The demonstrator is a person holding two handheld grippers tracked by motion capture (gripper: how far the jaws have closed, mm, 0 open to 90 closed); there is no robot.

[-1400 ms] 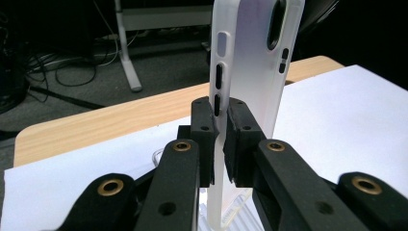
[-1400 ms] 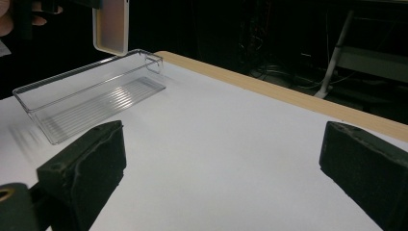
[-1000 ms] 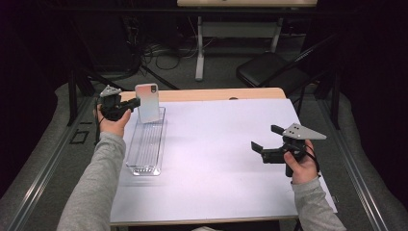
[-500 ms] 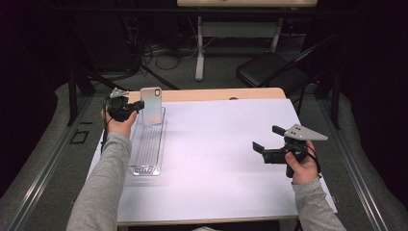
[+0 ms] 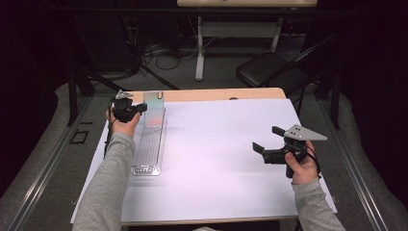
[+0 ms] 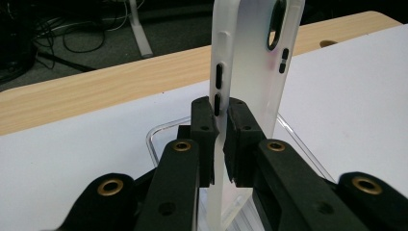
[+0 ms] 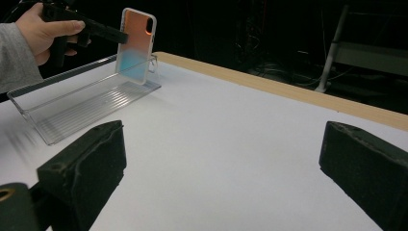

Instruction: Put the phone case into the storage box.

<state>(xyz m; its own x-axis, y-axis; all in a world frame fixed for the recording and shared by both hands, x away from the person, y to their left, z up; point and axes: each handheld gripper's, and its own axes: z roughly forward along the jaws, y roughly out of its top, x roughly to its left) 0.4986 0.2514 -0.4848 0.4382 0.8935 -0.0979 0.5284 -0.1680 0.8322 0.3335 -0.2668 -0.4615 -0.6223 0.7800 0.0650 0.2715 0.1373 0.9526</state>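
Note:
A translucent phone case (image 5: 154, 107) (image 6: 250, 67) (image 7: 136, 45) with an orange and teal sheen stands upright at the far end of a clear ribbed plastic rack (image 5: 149, 144) (image 7: 82, 108). My left gripper (image 5: 142, 109) (image 6: 220, 120) is shut on the case's side edge, its lower end down in the rack. In the right gripper view this gripper's finger (image 7: 103, 32) reaches the case from the left. My right gripper (image 5: 269, 139) (image 7: 221, 159) hovers open over the white table's right side, nothing between its pads.
The white table sheet (image 5: 226, 159) ends at a wooden strip (image 5: 221, 94) along the far edge. Beyond it are a dark chair (image 5: 272, 72), cables on the floor and a white stand leg (image 5: 199, 48).
My left gripper has carried the phone case farther back and lower, into the rack's far end. The right gripper has barely moved.

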